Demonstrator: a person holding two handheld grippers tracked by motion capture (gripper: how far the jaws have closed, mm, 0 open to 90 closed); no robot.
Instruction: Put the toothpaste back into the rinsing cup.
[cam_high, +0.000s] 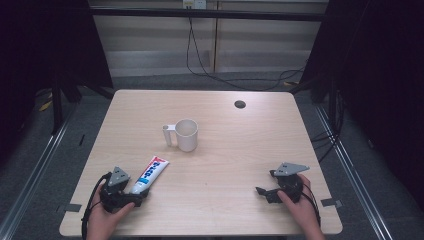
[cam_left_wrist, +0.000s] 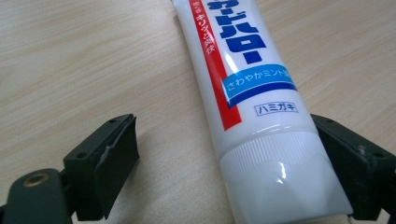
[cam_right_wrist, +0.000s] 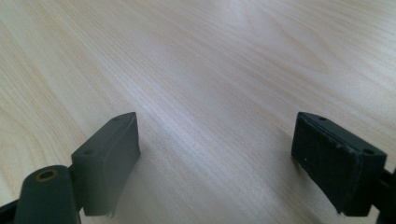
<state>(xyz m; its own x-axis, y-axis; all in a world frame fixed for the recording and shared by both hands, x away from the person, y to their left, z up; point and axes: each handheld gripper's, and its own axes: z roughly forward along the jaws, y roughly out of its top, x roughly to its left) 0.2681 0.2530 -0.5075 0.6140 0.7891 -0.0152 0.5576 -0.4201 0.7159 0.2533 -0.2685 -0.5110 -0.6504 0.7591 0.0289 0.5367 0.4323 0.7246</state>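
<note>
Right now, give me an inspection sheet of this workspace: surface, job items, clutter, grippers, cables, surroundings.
Surface: light wooden table, with a round dark grommet hole near the far edge.
Job's things: toothpaste tube lying flat, cap end toward the person; white mug upright, handle to the left, beyond the tube.
Clutter: nothing seen.
Grippers: left gripper open, tube cap between its fingers, one finger against the cap, the other apart from it; right gripper open over bare wood.
Cables: black cables hanging down the back wall and trailing on the floor; one cable trails from each gripper.
Surroundings: dark curtains on both sides, grey floor.
</note>
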